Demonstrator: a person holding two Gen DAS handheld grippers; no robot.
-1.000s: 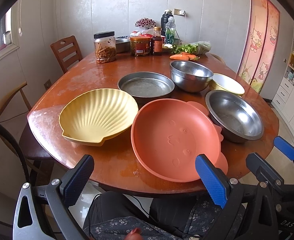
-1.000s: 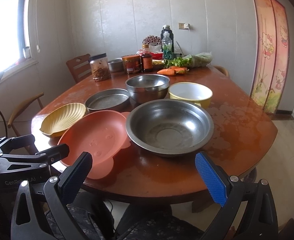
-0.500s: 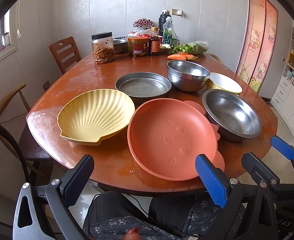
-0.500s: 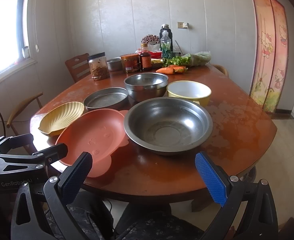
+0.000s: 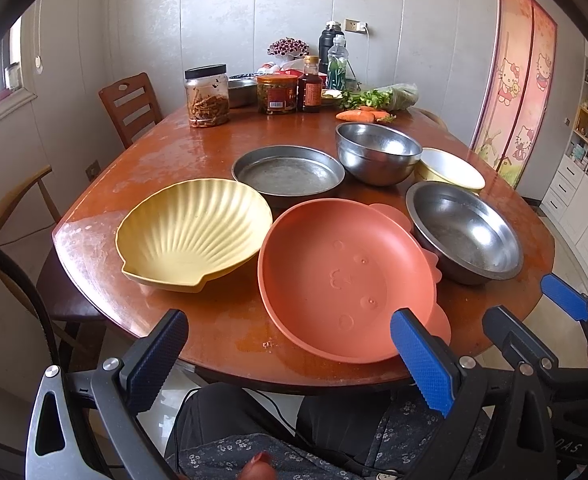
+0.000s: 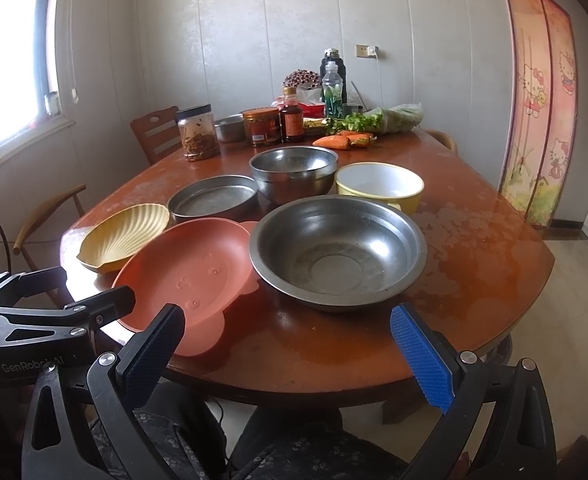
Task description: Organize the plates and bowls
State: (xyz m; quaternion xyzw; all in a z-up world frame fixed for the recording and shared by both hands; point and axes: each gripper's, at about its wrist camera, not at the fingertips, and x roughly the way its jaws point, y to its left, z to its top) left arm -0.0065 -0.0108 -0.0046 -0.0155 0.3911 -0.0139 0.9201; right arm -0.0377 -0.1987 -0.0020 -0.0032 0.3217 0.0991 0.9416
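Observation:
On the round wooden table [image 5: 221, 320] lie a yellow shell-shaped plate [image 5: 193, 232], an orange bear-face plate [image 5: 346, 280], a flat steel pan [image 5: 287, 174], a deep steel bowl [image 5: 378, 152], a wide steel bowl [image 5: 464, 232] and a yellow-white bowl [image 5: 450, 168]. The same dishes show in the right wrist view: wide steel bowl [image 6: 338, 252], orange plate [image 6: 189, 272], shell plate [image 6: 123, 236]. My left gripper [image 5: 289, 360] is open and empty at the table's near edge before the orange plate. My right gripper [image 6: 285, 356] is open and empty before the wide steel bowl.
Jars, bottles, greens and carrots [image 5: 358, 115] crowd the far side of the table. Wooden chairs [image 5: 131, 106] stand at the left. A white cabinet [image 5: 582, 184] is at the right. The person's lap is below the near edge.
Both grippers have drifted slightly toward the table; the dishes sit a little lower and larger in view. Nothing on the table has moved.

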